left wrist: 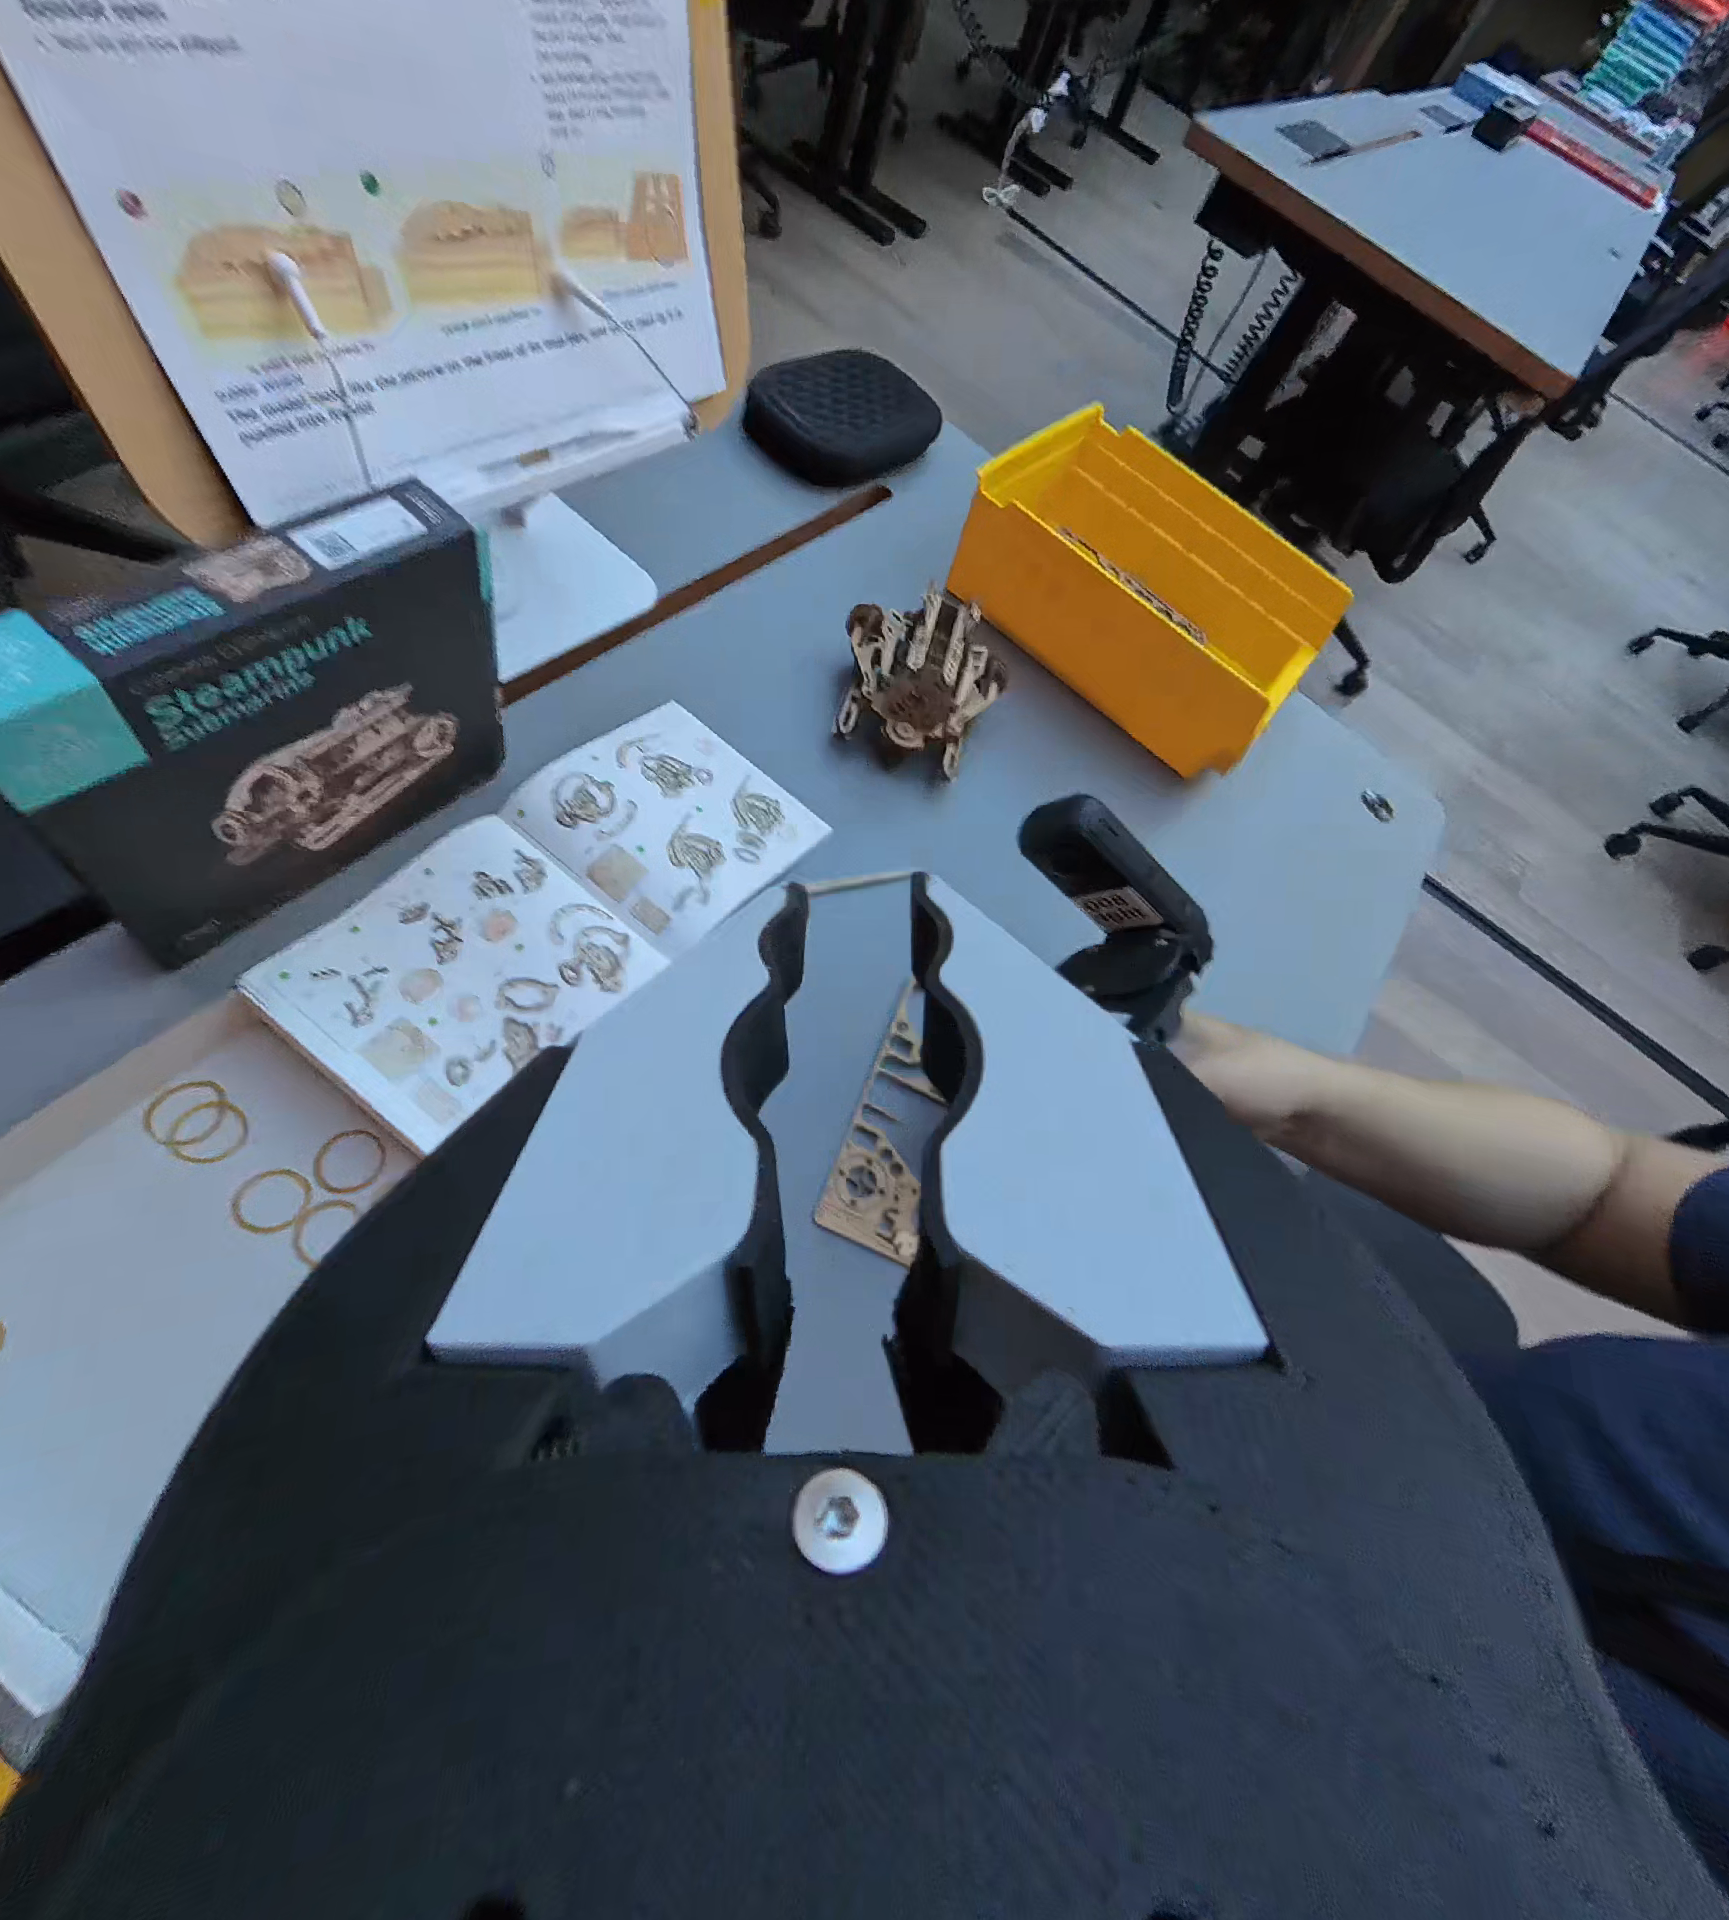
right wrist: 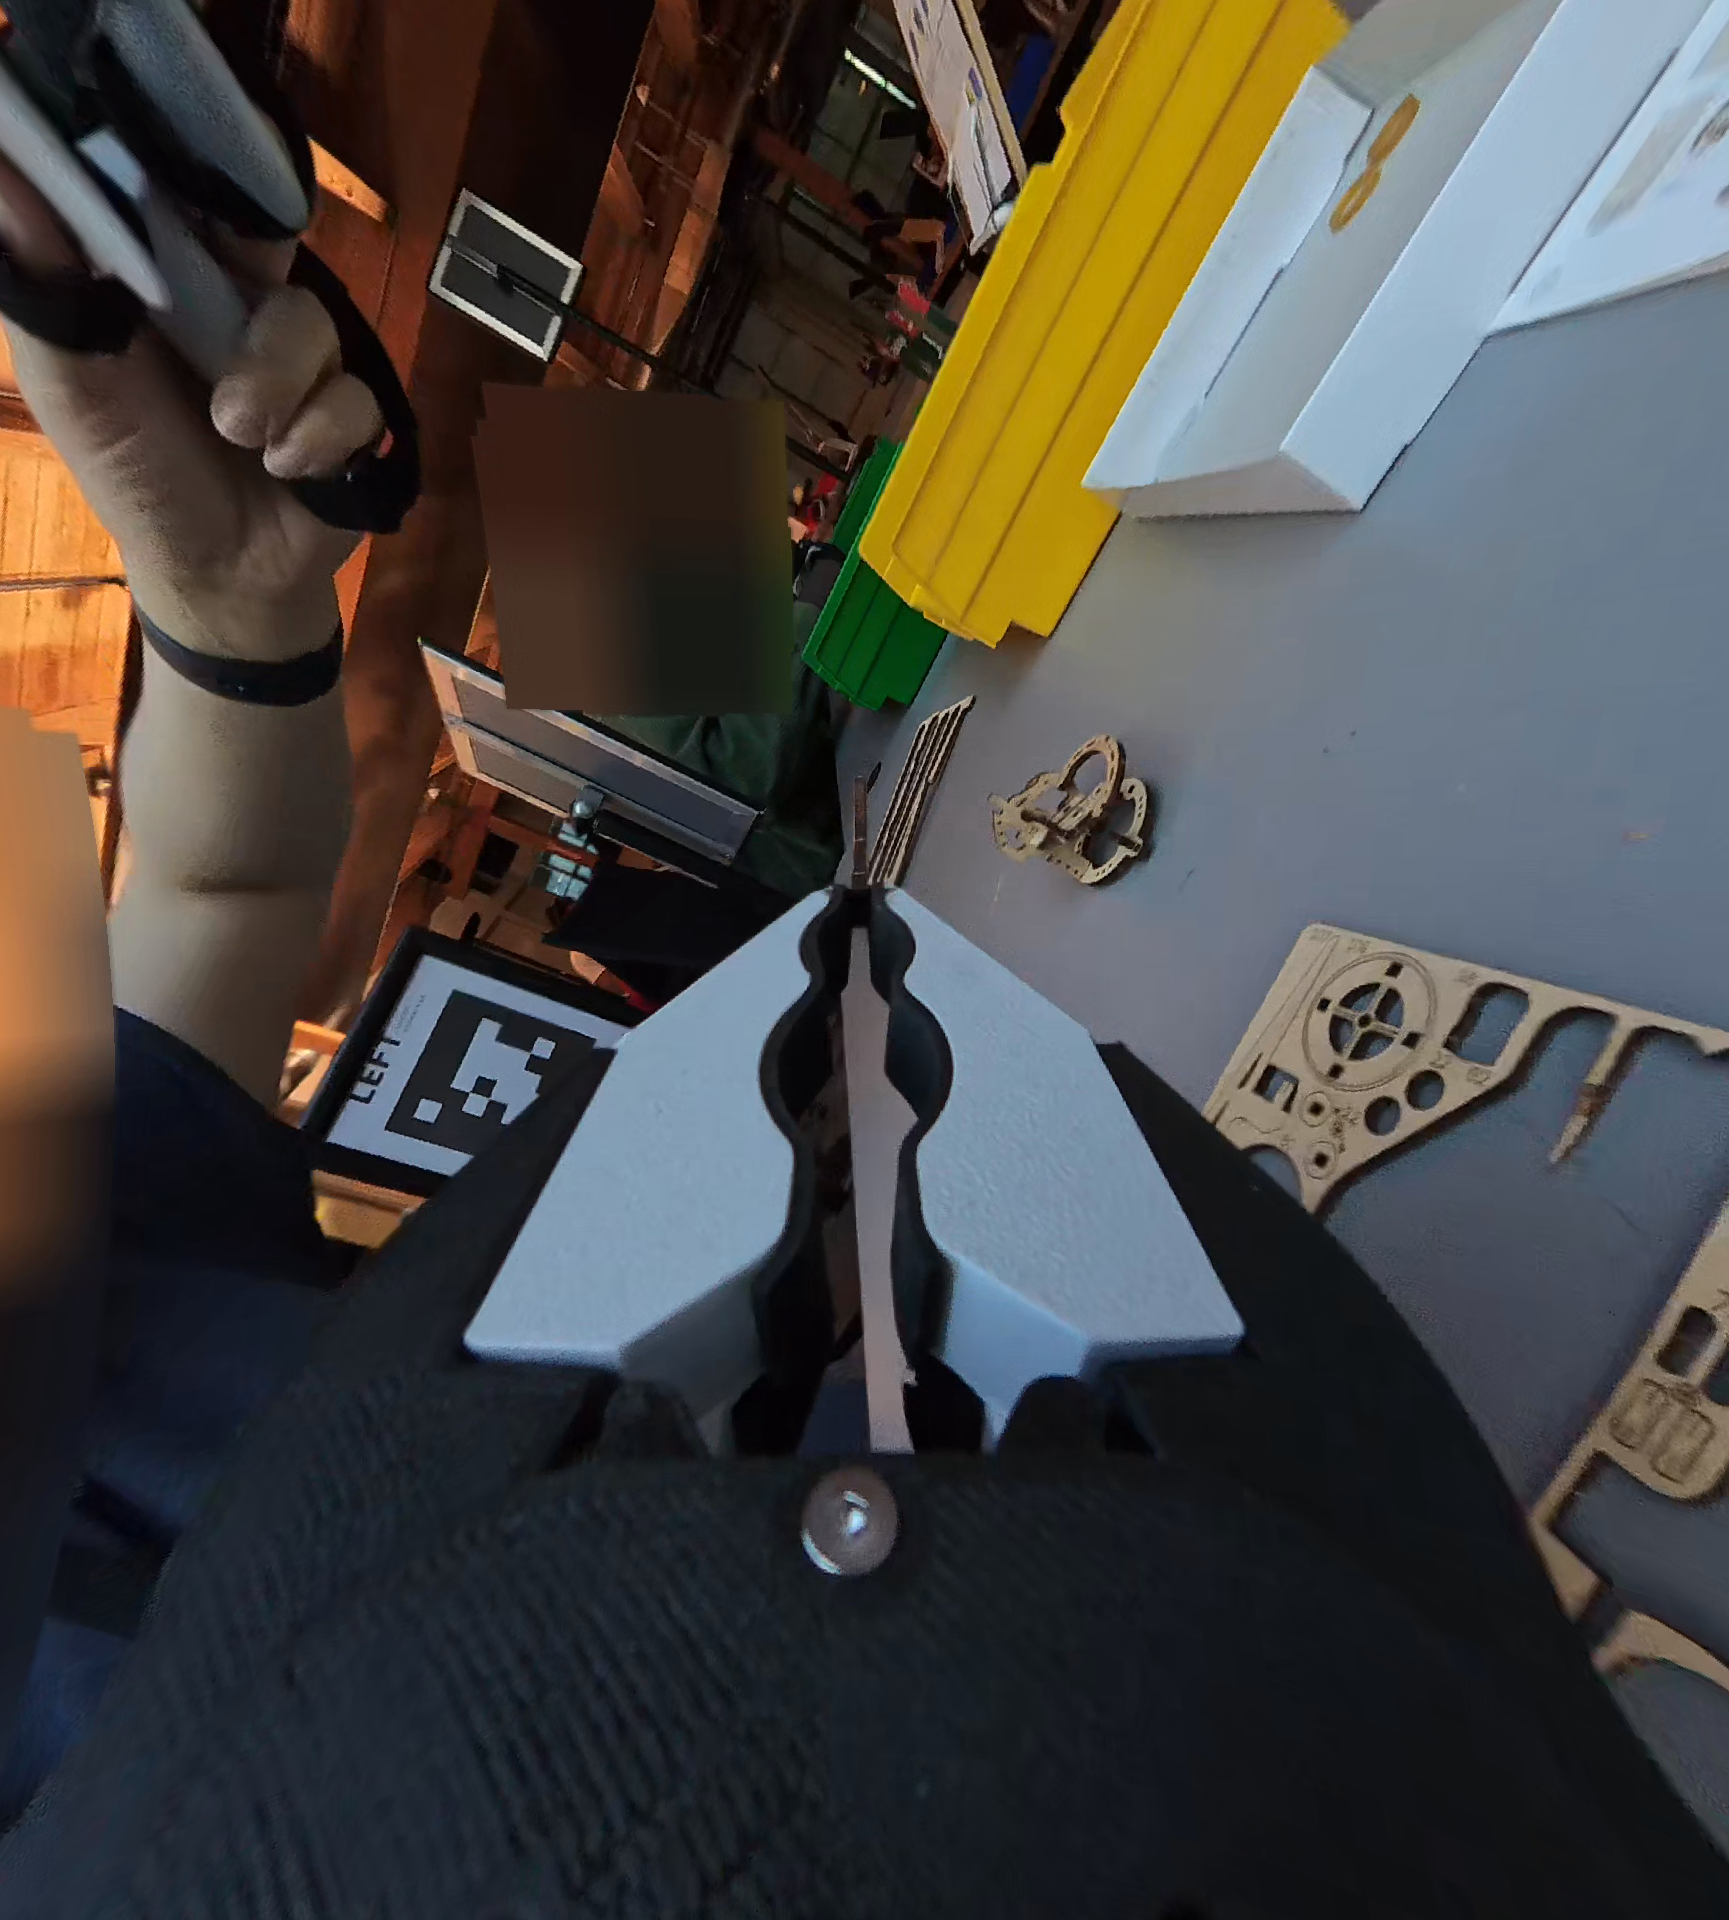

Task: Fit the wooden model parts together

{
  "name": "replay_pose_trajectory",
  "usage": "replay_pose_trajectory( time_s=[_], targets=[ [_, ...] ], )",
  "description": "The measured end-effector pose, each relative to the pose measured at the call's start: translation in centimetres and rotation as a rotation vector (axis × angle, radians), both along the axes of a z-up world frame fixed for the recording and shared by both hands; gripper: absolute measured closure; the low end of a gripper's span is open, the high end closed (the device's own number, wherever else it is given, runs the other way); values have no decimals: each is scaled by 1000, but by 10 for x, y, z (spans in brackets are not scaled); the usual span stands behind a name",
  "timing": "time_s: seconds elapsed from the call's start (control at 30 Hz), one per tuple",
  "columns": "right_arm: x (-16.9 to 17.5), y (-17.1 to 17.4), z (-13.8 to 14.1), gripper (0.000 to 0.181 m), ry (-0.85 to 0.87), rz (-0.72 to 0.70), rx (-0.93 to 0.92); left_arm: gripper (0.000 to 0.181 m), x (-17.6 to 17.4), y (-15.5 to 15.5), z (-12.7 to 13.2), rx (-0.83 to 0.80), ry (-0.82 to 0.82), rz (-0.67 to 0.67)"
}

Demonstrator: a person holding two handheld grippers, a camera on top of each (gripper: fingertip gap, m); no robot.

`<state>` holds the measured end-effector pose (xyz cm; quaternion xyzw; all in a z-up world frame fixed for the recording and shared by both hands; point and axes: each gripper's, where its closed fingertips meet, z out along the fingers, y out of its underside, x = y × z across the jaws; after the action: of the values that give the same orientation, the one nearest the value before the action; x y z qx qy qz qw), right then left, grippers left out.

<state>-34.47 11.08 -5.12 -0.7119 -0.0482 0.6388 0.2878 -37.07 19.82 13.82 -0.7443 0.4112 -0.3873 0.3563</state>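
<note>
The yellow bin (left wrist: 1140, 613) stands open on the grey table (left wrist: 1286, 894), with ribbed walls and what looks like a flat wooden sheet lying along its bottom. Just left of the bin sits the part-built wooden model (left wrist: 912, 681), and farther left from it an open instruction booklet (left wrist: 538, 914) and the dark kit box (left wrist: 216, 717). Between the model and the table's near right edge the surface is bare apart from a small black device on a stand (left wrist: 1114, 904).

The left gripper (left wrist: 858, 888) hovers above the table, tilted down, its jaws a little apart with a thin wooden stick (left wrist: 855, 883) spanning the tips. A cut-out wooden sheet (left wrist: 881, 1153) lies below it.

The right gripper (right wrist: 858, 894) is rolled sideways, jaws pressed nearly together on a thin dark wooden pin (right wrist: 858, 826) poking past the tips. Beside it on the table rest a small wooden subassembly (right wrist: 1073, 810) and a slatted piece (right wrist: 917, 784).
</note>
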Motion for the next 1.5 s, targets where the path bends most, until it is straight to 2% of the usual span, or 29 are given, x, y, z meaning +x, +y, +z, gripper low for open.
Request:
replay_pose_trajectory(
  time_s=[0.1,0.17,0.3,0.4,0.57,0.73,0.9,1.1,1.33,1.5],
  targets=[
    [-33,-15,-18,180,-12,124,-87,150,-17,-44,-27,8,-19,-112],
    [-50,-20,-34,180,-65,181,-130,140,-36,-62,-44,129,-47,-147],
    [-74,-19,-47,181,-43,237,-243,113,-75,-68,-111,369,52,-181],
    [-90,-15,-53,181,-54,255,-285,108,-86,-77,-163,330,96,-231],
    [-110,-3,-68,180,-51,209,-353,103,-95,-78,-209,357,279,-362],
    [-113,11,-81,180,-84,147,-346,109,-99,-71,-231,298,301,-418],
    [-111,19,-79,180,-62,144,-354,109,-99,-63,-249,318,305,-424],
    [-110,22,-84,180,-111,133,-339,112,-94,-60,-255,366,272,-429],
    [-110,24,-86,180,-123,123,-332,124,-91,-61,-264,428,287,-471],
    [-110,26,-85,180,-112,113,-345,121,-84,-55,-267,410,273,-486]
  ],
)
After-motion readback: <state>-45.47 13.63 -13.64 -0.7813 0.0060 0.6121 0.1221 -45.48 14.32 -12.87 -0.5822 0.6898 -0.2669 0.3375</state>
